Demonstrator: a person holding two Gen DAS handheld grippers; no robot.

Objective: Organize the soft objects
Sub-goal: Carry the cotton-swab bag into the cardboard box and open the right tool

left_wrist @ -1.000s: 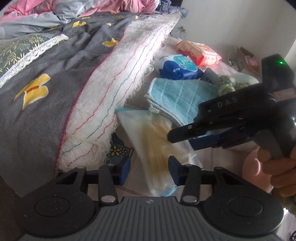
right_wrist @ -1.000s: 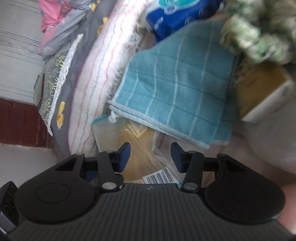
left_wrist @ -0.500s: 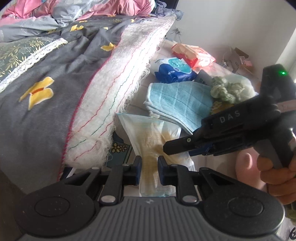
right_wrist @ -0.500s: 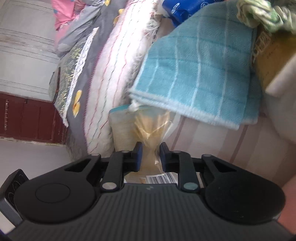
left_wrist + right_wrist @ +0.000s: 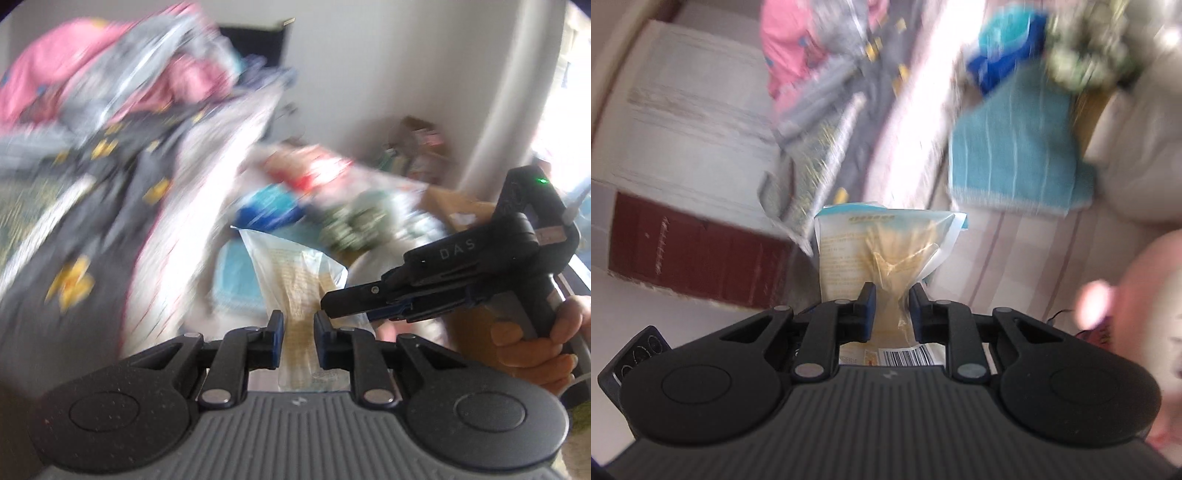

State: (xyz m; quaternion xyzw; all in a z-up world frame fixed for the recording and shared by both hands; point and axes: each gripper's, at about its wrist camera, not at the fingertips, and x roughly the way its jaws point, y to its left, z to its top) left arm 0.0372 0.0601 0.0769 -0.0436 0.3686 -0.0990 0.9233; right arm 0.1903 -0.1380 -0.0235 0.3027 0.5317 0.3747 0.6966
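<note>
Left black plastic tool (image 5: 298, 338): blue pads, silver pivot screws, ribbed grey housing. Right black plastic tool (image 5: 334, 307): white "DAS" lettering, green light.

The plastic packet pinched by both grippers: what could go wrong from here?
1. Both the left gripper and right gripper clamp thin film of the plastic packet; pulling apart could tear it.
2. The film bunches between the right gripper's pads, so it may slip out.
3. The right gripper sits close beside the left; they could collide.

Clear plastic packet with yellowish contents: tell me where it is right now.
The clear plastic packet is pinched between both grippers, left gripper and right gripper, in front of the folded teal towel.
</note>
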